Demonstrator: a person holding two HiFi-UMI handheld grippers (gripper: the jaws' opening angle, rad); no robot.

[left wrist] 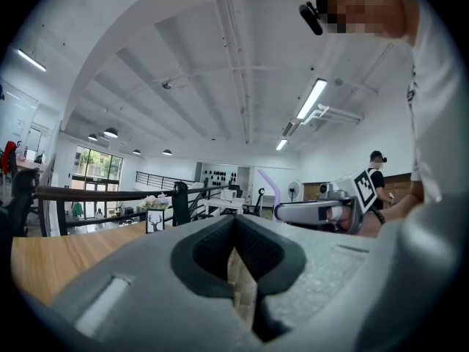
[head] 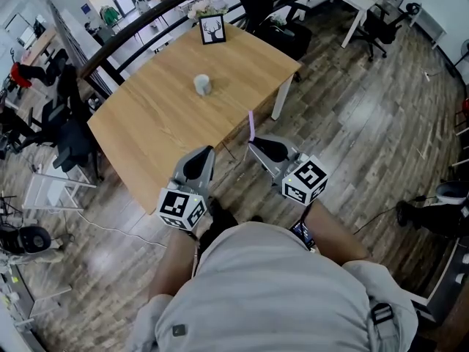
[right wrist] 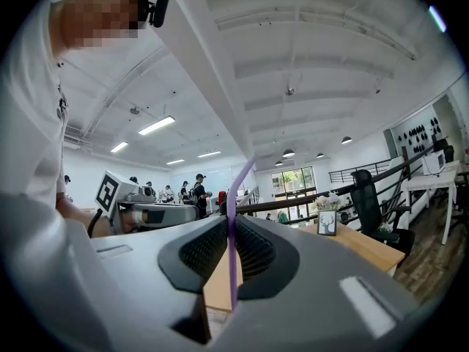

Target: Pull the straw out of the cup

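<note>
A small white cup (head: 202, 85) stands alone near the middle of the wooden table (head: 154, 127), with no straw in it. A thin purple straw (head: 250, 125) sticks up from my right gripper (head: 253, 144), which is shut on it off the table's near edge. In the right gripper view the straw (right wrist: 231, 218) runs upright between the pressed pads. My left gripper (head: 201, 155) hovers beside it over the table's near edge, jaws together and holding nothing. In the left gripper view its jaws (left wrist: 236, 259) are shut, and the right gripper with the straw (left wrist: 267, 182) shows to the right.
A framed deer picture (head: 213, 30) and a flower bunch (head: 207, 6) sit at the table's far corner. Office chairs (head: 69, 134) stand left of the table, with a black railing (head: 139, 24) and more desks behind. Wood floor lies to the right.
</note>
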